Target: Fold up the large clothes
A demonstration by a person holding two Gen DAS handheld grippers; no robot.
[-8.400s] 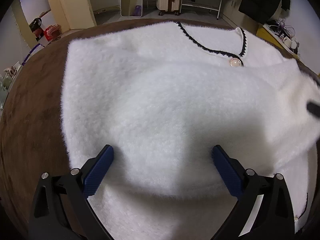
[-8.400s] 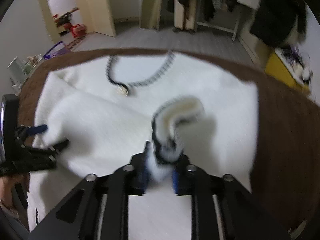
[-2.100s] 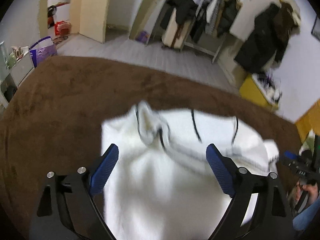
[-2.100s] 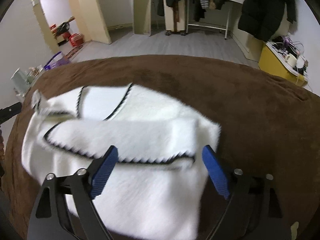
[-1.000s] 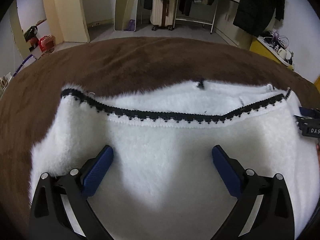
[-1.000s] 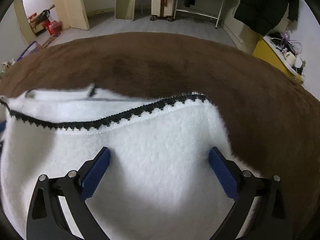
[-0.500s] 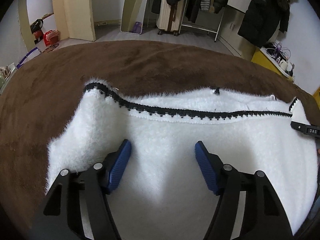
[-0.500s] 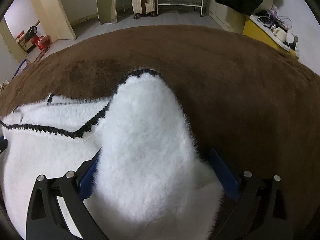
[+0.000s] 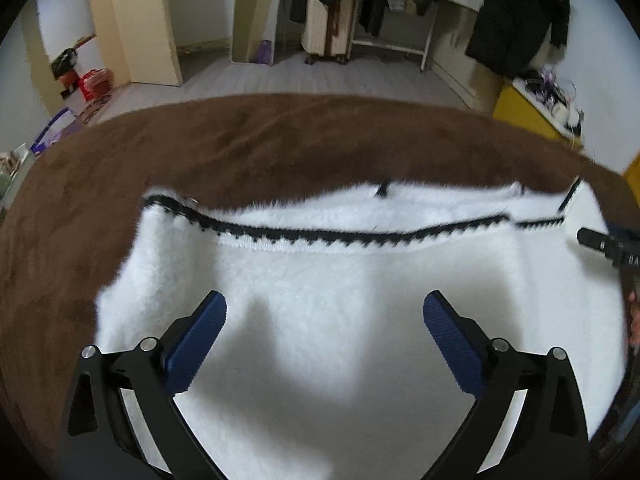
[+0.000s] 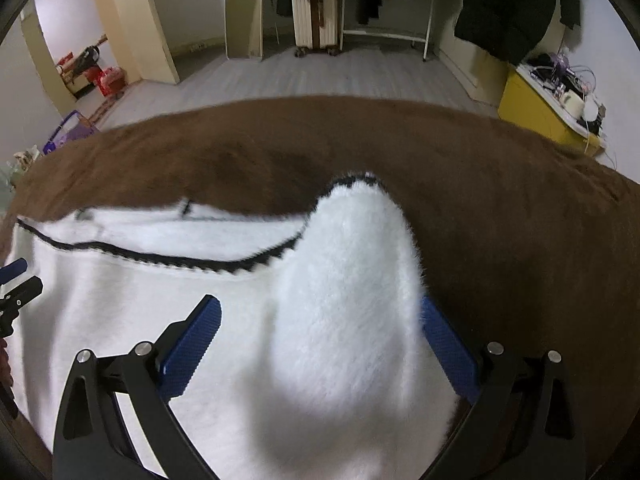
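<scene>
Left gripper (image 9: 324,312) first: its blue-padded jaws are opening, spread wide above the fluffy white knitted cardigan with black scalloped trim (image 9: 360,320), nothing pinched between them, the pads clear of the pile. Over to the right gripper (image 10: 316,316): jaws wide apart too, but a raised hump of the white knit (image 10: 344,280) stands up between them and lies against the right-hand pad (image 10: 444,340); the left-hand pad is clear, so I read that as draped, not gripped.

Outward now: the cardigan lies folded on the brown plush bed cover (image 9: 280,140), black trim running straight across the far edge on the left gripper's side, bunched and lifted at the right-hand corner.

So the job in hand looks like tidying the fold. Doing it well should mean settling that raised corner: let the right jaws come away cleanly without dragging the fuzz, then press the hump flat so the trim lines up. The left side looks neat and is probably best left alone. Fluffy knit springs back, so a slow flattening would serve better than a quick pat.
</scene>
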